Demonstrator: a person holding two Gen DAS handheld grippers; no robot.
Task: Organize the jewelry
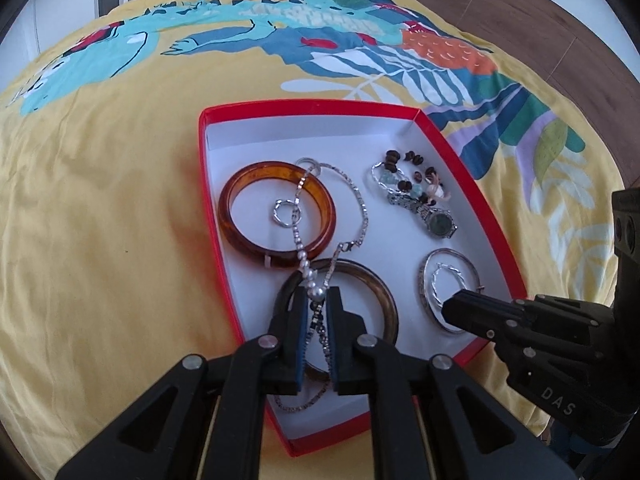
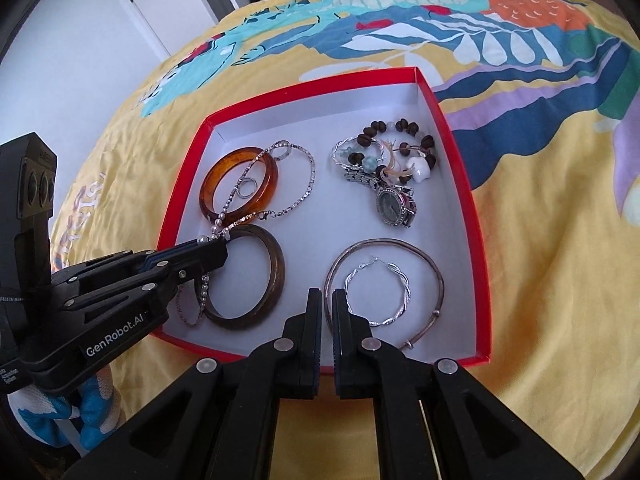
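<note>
Quick rundown of where we're at with the jewelry.

Our left gripper point(image 1: 318, 292) is down in the red box point(image 1: 304, 104) with its jaws slightly parted. The necklace point(image 1: 298, 220) runs loosely through the slit, and the pads don't look like they're pressing on it. A pearl sits right at the tips. Past the tips the chain drapes over the amber bangle point(image 1: 225, 216) and a small ring point(image 1: 284, 212) inside it. Behind the tips it vanishes under the fingers and loops out near the box's edge. The dark bangle point(image 1: 384, 300) lies under the jaws, about half hidden by them.

Our right gripper point(image 2: 327, 292) is barely ajar and holds nothing. The thin silver bangle point(image 2: 436, 268) curves right at its tips, and we can't tell if they're touching. The hoop earring point(image 2: 404, 284) lies inside that bangle, just right of the tips.

Further ahead of the right jaws there's a watch point(image 2: 390, 206) tangled with a bead bracelet point(image 2: 404, 125) and 1 or 2 more pieces we can't pick apart.

The box sits on a yellow bedspread point(image 1: 100, 200). Its near rim is cut off behind both grippers. A gloved hand point(image 2: 96, 396) shows at the edge, mostly hidden.
</note>
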